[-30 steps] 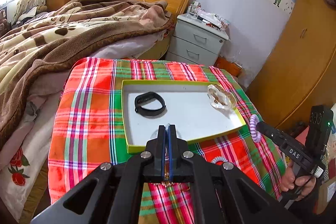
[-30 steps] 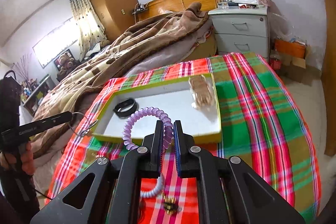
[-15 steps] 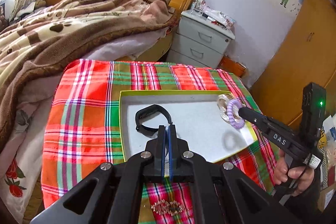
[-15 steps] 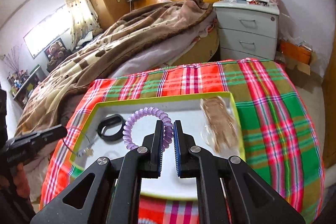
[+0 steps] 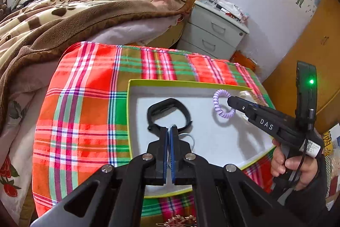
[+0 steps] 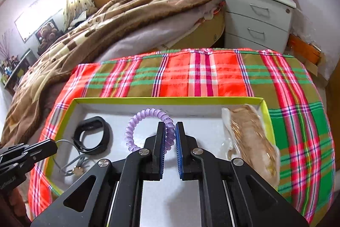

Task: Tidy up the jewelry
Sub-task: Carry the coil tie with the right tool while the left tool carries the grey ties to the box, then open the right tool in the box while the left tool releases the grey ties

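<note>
While the left gripper [image 5: 169,131] pinches a thin silvery necklace [image 5: 189,138] over the tray [image 5: 187,83], beside the black band [image 5: 169,113], the right wrist view shows the right gripper [image 6: 170,129] clamped on a purple coil bracelet [image 6: 146,124], mid-tray, bagged jewelry [image 6: 250,137] at the tray's right.

Your left wrist camera is looking steeply down along its fingers from the near edge of the tray [image 5: 191,84], close above it, facing the bedside cabinet [image 5: 214,33]. Your right wrist camera is looking down from over the same tray [image 6: 165,100], toward the bed [image 6: 119,20]. Both are sharing tray, plaid cloth [image 5: 85,86] and cabinet.
</note>
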Tool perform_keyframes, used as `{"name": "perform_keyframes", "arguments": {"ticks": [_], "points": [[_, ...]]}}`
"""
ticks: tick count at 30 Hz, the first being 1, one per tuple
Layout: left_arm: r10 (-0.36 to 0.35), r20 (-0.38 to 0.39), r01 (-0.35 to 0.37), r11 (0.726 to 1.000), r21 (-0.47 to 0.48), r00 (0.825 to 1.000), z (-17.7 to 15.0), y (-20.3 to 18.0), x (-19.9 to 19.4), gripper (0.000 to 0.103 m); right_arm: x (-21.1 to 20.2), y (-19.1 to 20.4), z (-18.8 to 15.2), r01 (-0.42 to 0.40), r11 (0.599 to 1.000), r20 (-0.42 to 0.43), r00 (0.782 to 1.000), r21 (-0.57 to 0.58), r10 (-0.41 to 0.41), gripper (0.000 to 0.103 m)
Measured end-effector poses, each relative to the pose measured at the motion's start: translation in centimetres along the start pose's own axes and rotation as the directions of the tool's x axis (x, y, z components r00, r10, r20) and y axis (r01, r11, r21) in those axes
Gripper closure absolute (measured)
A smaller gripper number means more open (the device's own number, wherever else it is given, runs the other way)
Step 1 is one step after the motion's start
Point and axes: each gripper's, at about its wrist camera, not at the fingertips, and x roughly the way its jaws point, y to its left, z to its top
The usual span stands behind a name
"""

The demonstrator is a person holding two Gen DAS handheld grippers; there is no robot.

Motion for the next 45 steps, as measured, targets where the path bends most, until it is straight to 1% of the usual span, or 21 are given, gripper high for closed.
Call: {"name": "perform_keyframes", "arguments": {"ticks": [3, 6, 9, 17, 20, 21, 23, 25, 27, 32, 35, 38, 40, 41, 42, 45], "points": [[0.017, -0.022, -0.017, 1.0, -0.009, 1.0, -0.1, 0.5, 0.6, 0.101, 0.5, 0.2, 0.2, 0.019, 1.0, -0.013, 1.0, -0.009, -0.019, 0.093], [0.054, -0.013, -0.054, 0.999, 0.004, 0.998, -0.2, 0.7, 0.6, 0.101, 0.9, 0.5, 0.2, 0.028, 0.999, -0.022, 0.999, -0.027, -0.029, 0.093], [0.049, -0.021, -0.049, 0.999, -0.006, 0.999, -0.1, 1.0, 0.9, 0.101, 1.3, 0.6, 0.3, 0.032, 0.999, -0.032, 0.999, -0.029, -0.033, 0.093], [0.06, -0.034, -0.061, 0.998, -0.024, 0.998, -0.1, 1.6, 1.1, 0.099, 1.8, 0.6, 0.5, 0.044, 0.999, -0.049, 0.998, -0.026, -0.046, 0.093], [0.064, -0.038, -0.065, 0.998, -0.026, 0.997, -0.1, 1.7, 1.2, 0.095, 1.7, 0.5, 0.5, 0.045, 0.999, -0.041, 0.998, -0.022, -0.045, 0.093], [0.063, -0.038, -0.064, 0.998, -0.026, 0.997, 0.0, 1.7, 1.2, 0.095, 1.7, 0.5, 0.5, 0.044, 0.999, -0.041, 0.998, -0.02, -0.045, 0.091], [0.062, -0.037, -0.063, 0.998, -0.026, 0.997, 0.0, 1.7, 1.2, 0.09, 1.7, 0.5, 0.5, 0.042, 0.999, -0.04, 0.998, -0.014, -0.042, 0.089], [0.057, -0.037, -0.058, 0.998, -0.03, 0.998, -0.1, 1.7, 1.2, 0.089, 1.6, 0.5, 0.5, 0.038, 0.999, -0.041, 0.998, -0.015, -0.038, 0.088], [0.054, -0.034, -0.055, 0.998, -0.033, 0.998, -0.1, 1.7, 1.0, 0.087, 1.5, 0.6, 0.4, 0.032, 0.999, -0.037, 0.999, -0.015, -0.032, 0.081], [0.044, -0.021, -0.044, 0.999, -0.019, 0.999, -0.1, 1.2, 0.5, 0.073, 0.9, 0.7, 0.4, 0.033, 0.999, -0.025, 0.999, -0.006, -0.033, 0.08], [0.059, -0.013, -0.059, 0.998, -0.001, 0.998, -0.3, 0.7, 0.1, 0.07, 0.3, 0.6, 0.4, 0.028, 1.0, -0.013, 1.0, 0.0, -0.028, 0.08], [0.057, -0.005, -0.057, 0.998, -0.011, 0.998, -0.4, 0.7, -0.4, 0.067, -0.5, 0.7, 0.3, 0.02, 1.0, -0.002, 1.0, 0.005, -0.02, 0.079], [0.059, 0.002, -0.059, 0.998, -0.011, 0.998, -0.5, 0.7, -0.9, 0.066, -0.9, 0.8, 0.2, 0.018, 1.0, 0.007, 1.0, 0.003, -0.018, 0.075], [0.057, 0.006, -0.057, 0.998, -0.009, 0.998, -0.5, 0.7, -1.1, 0.065, -1.1, 0.9, 0.1, 0.019, 1.0, 0.009, 1.0, 0.004, -0.019, 0.066], [0.057, 0.009, -0.057, 0.998, -0.01, 0.998, -0.6, 0.6, -1.4, 0.065, -1.4, 0.9, 0.0, 0.017, 1.0, 0.014, 1.0, 0.006, -0.017, 0.06], [0.046, 0.026, -0.046, 0.999, -0.006, 0.999, -0.9, 0.4, -2.4, 0.065, -2.7, 1.0, -0.6, -0.005, 1.0, 0.039, 0.999, 0.017, 0.004, 0.06]]}}
